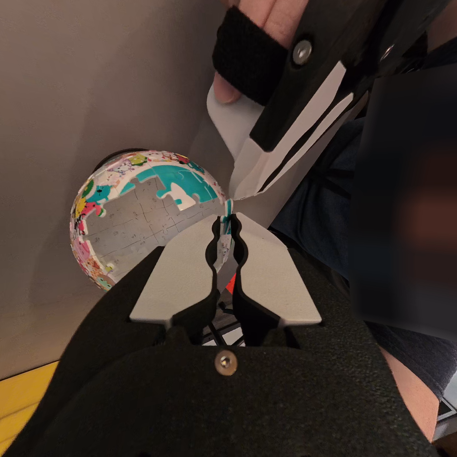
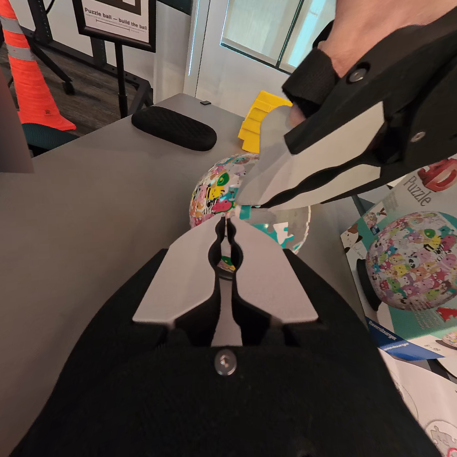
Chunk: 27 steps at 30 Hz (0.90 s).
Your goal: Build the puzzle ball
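Holding a teal-and-white puzzle piece (image 1: pixel 226 222) edge-on, the left gripper (image 1: pixel 225 218) is clenched on it right beside the open rim of the puzzle ball (image 1: pixel 138 217), which sits on the grey table (image 2: pixel 99 197). The right gripper (image 2: pixel 226 222) looks pinched nearly closed, its tip meeting the same piece; whether it truly bites it I cannot tell. To do this well, I'd say one claw should steady the piece while the other takes a better grip, then turn its tabs to match the gap under the teal patch before pressing, gently, since the shell looks thin. From the left wrist you see into the hollow grey inside of the ball and its jagged unfinished edge. From the right wrist you get the room instead: the puzzle box (image 2: pixel 408 267), a yellow block (image 2: pixel 257 123), a black pad (image 2: pixel 173 128) and an orange cone (image 2: pixel 27 74)
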Each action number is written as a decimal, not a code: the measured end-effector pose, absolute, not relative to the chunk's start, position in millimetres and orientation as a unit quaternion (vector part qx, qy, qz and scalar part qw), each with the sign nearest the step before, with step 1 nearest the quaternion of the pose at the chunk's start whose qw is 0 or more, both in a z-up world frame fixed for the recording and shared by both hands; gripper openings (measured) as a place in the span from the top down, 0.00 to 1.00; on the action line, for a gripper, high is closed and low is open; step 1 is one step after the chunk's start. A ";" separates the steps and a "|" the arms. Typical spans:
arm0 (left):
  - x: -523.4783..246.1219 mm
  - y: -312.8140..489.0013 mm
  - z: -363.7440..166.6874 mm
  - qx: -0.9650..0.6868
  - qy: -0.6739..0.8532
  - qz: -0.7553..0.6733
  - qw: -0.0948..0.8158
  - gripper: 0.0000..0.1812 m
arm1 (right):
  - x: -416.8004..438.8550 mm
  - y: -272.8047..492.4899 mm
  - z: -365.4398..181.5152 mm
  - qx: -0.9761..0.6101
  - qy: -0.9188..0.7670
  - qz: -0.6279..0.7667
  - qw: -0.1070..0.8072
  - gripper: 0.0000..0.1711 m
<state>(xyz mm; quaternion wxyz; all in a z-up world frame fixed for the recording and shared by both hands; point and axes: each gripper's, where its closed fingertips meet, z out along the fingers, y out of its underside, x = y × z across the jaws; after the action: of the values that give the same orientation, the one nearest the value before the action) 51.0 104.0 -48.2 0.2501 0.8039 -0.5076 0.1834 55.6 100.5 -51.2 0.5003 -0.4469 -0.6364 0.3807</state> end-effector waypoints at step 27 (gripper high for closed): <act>49.7 104.1 -50.4 0.801 -0.514 0.177 0.250 0.95 | 40.5 86.1 -55.3 -0.412 -0.680 0.293 0.531 1.00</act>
<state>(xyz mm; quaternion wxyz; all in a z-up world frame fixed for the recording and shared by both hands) 49.7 104.1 -50.4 0.2503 0.8008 -0.5145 0.1774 40.5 86.1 -55.3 0.5310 -0.4116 -0.6804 0.2927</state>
